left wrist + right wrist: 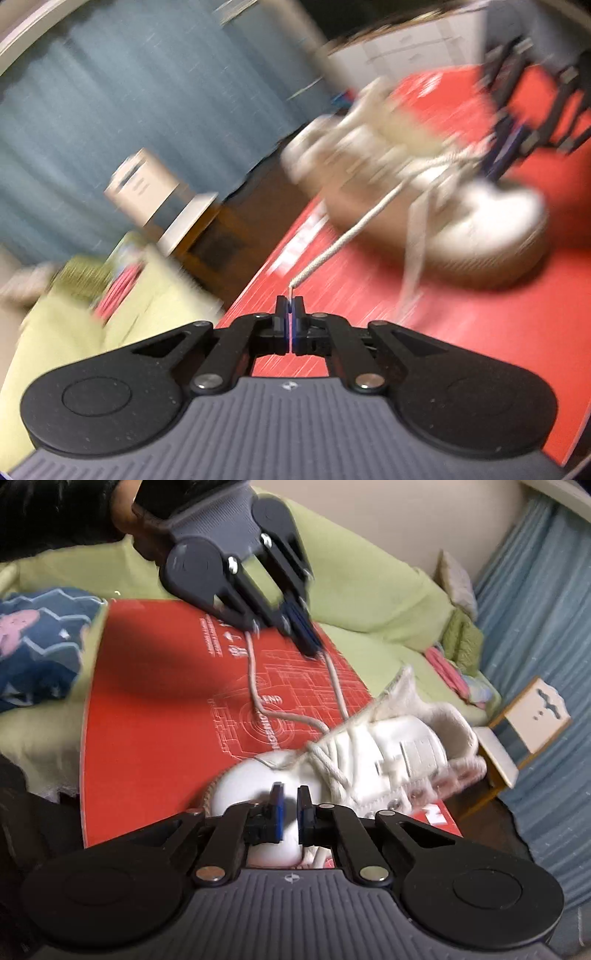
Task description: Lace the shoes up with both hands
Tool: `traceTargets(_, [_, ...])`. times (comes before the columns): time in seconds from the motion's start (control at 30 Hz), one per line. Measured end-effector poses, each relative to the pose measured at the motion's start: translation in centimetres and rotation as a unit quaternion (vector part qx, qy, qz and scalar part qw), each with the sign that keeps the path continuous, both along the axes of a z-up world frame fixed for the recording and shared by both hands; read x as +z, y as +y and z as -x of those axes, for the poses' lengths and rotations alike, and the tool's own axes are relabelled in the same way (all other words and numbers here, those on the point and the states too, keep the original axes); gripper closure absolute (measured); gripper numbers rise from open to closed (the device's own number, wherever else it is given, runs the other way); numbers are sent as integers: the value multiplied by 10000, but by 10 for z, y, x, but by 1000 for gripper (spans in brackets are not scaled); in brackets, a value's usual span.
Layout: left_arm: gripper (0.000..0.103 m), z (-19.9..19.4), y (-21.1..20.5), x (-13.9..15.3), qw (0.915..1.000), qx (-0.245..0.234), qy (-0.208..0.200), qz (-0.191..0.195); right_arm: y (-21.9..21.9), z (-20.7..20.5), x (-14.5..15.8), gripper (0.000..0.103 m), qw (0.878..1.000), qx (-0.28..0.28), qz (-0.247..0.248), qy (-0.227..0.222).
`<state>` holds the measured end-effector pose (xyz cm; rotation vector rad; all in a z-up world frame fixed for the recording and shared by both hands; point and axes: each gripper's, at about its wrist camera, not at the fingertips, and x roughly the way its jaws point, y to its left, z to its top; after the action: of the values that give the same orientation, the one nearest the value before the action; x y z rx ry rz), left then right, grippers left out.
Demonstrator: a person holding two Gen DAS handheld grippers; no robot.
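Shoe (373, 753): one, on red mat (155, 716). Left gripper (290, 300) fingers pinching lace (354, 232); right gripper (290, 794) fingers parted, empty.

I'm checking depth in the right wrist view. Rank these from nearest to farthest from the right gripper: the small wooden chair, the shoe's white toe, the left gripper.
1. Shoe's white toe: just ahead of the right gripper, showing between its open fingers.
2. Left gripper: beyond the shoe, over the red mat, pinching a lace.
3. Small wooden chair: off the bed, far right.

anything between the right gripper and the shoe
Nothing visible. The right gripper hangs open right over the toe of the white shoe, with no object between. The left gripper is off to the side, pinching a lace end.
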<state>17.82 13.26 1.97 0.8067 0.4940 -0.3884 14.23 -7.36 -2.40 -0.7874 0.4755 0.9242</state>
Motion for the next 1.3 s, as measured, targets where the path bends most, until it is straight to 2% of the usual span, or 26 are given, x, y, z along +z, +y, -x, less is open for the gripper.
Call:
traceTargets(0.07, [102, -6, 31, 1, 9983, 569, -77, -107, 0, 0, 0, 101, 9998, -195, -37, 62])
traceTargets(0.17, [102, -12, 85, 6, 9884, 1493, -177, -218, 0, 1, -2, 103, 9994, -333, -14, 57])
traceTargets(0.23, [102, -15, 119, 7, 9780, 2060, -212, -266, -2, -1, -1, 103, 9990, -425, -59, 118])
traceTargets(0.3, [102, -18, 147, 6, 9652, 2551, -290, -500, -6, 1, 3, 103, 9984, -534, -87, 165])
traceTargets(0.4, [103, -20, 186, 2, 9493, 3061, -295, -653, -1, 4, 0, 103, 9979, -634, 87, -79])
traceTargets(0.53, [103, -18, 212, -8, 9332, 3424, -290, -1048, 1, 9, 0, 103, 9930, -972, 233, -631])
traceTargets(0.63, [102, -19, 230, -8, 9216, 3734, -283, -1019, -7, 2, 5, 103, 9846, -1451, 147, -964])
traceTargets(0.73, [102, -21, 242, -8, 9194, 3833, -236, -853, -11, -4, 9, 103, 9769, -1739, 87, -1242])
traceTargets(0.87, [103, -22, 258, -11, 9085, 3985, -390, -1196, -9, -1, 18, 103, 9846, -1510, -259, -838])
traceTargets(1.0, [103, -36, 281, -6, 8967, 4263, -466, -1101, 5, 7, 21, 103, 9918, -1148, -338, -440])
traceTargets(1.07, [103, -43, 284, -10, 8985, 4232, -397, -1096, 13, 9, 21, 103, 9933, -1049, -373, -299])
traceTargets(1.2, [102, -52, 264, -17, 9158, 3878, -312, -999, 36, 10, 21, 101, 9959, -785, -447, -5])
traceTargets(1.3, [101, -66, 257, -19, 9246, 3732, -271, -707, 63, 5, 21, 93, 9972, -556, -449, 239])
